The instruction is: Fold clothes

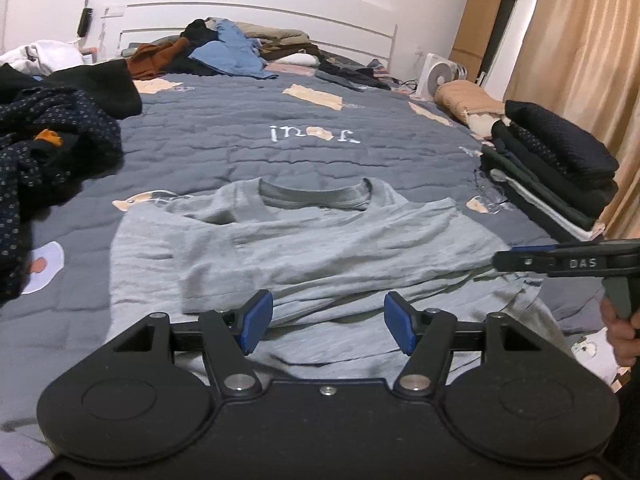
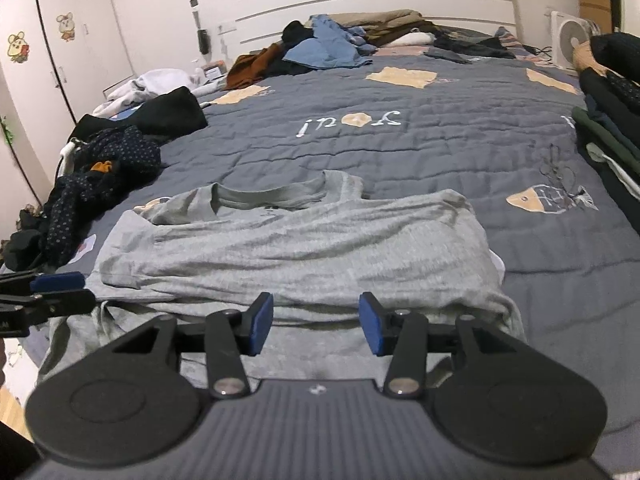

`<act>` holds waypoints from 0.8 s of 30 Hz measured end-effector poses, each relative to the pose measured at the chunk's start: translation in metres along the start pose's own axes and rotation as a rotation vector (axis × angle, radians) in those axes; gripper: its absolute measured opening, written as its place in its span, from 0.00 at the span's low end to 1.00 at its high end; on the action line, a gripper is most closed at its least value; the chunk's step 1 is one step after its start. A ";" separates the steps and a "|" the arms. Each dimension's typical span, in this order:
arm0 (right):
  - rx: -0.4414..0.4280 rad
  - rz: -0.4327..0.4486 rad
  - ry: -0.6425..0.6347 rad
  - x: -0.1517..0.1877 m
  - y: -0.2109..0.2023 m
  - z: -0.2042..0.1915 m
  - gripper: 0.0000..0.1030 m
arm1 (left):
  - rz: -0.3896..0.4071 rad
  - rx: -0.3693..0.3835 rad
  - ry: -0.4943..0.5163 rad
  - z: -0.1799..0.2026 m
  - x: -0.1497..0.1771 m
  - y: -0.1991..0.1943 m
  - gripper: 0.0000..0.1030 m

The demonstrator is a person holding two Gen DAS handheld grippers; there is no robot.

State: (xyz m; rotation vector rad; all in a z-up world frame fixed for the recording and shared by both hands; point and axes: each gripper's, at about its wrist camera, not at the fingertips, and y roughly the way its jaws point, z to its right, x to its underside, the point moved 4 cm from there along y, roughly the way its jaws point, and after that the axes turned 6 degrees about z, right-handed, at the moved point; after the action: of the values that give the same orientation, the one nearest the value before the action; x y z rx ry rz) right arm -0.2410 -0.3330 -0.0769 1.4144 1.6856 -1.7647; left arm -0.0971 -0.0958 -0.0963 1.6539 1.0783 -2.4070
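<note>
Grey T-shirt (image 1: 304,248) lying near edge of quilted bed (image 1: 224,148), sides folded in, collar far. Left gripper (image 1: 328,322) and right gripper (image 2: 316,322) hovering spread, holding nothing. Next move likely: pinching near hem, folding toward collar.

One grey shirt (image 1: 320,248), two tongs (image 1: 328,322)

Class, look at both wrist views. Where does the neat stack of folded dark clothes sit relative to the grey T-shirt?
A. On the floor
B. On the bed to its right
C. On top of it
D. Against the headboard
B: the stack of folded dark clothes rests on the quilt, right of the grey T-shirt.
</note>
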 end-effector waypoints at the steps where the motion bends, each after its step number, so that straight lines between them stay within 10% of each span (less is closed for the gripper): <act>1: 0.009 0.003 -0.002 0.001 -0.002 0.001 0.45 | -0.001 -0.007 0.001 -0.003 0.001 -0.002 0.59; 24: 0.122 -0.070 -0.067 0.034 -0.019 0.035 0.47 | -0.162 -0.180 0.168 -0.079 0.028 -0.031 0.60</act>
State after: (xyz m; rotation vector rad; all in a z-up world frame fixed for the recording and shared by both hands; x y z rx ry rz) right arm -0.2865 -0.3464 -0.0991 1.3443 1.6365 -1.9606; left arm -0.0573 -0.0189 -0.1188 1.7969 1.4602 -2.2102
